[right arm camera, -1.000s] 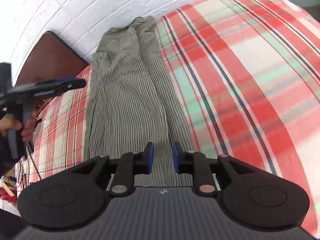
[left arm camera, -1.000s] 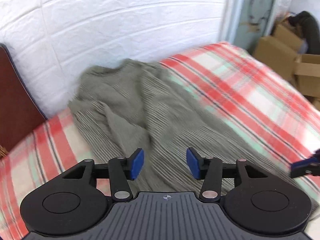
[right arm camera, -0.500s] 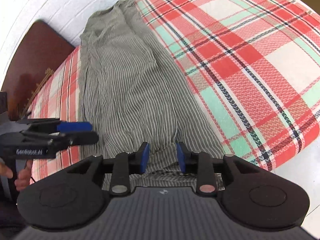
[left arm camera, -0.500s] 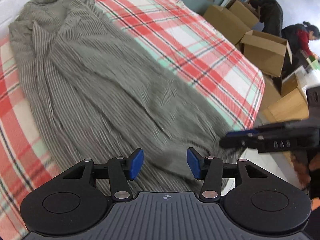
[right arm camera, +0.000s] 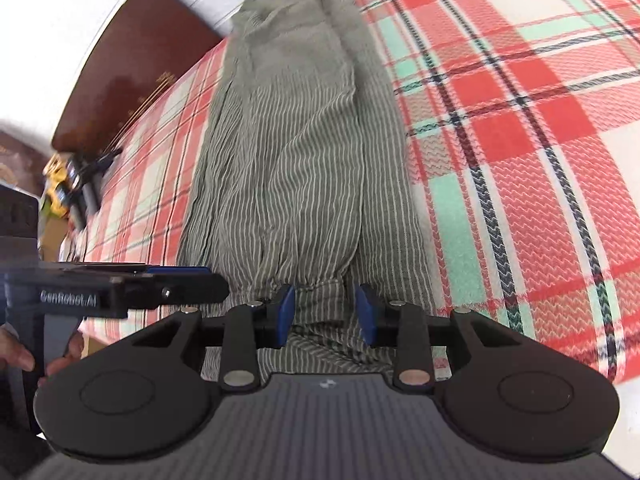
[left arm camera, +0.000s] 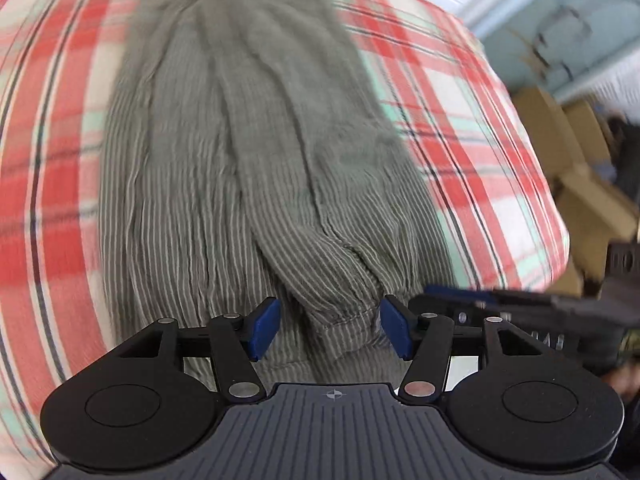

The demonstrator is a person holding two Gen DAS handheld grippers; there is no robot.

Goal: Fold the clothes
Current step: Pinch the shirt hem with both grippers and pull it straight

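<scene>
Striped grey trousers [right arm camera: 288, 152] lay lengthwise on the plaid bed [right arm camera: 520, 128], legs doubled, no cross-fold yet. Left gripper [left arm camera: 327, 330] fingers opening, right gripper [right arm camera: 325, 316] fingers spread; both bracketed the cuff, nothing pinched.

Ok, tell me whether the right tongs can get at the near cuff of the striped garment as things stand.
Probably yes. The right tongs sit open just above the gathered cuff of the striped garment, nothing lying between; the left tongs stay off to one side.

"GenRobot.AI" in pale letters on side of left claw [right arm camera: 176, 286], left of right claw [right arm camera: 325, 312]. Lettering on right claw body in left-wrist view too blurred to read.
</scene>
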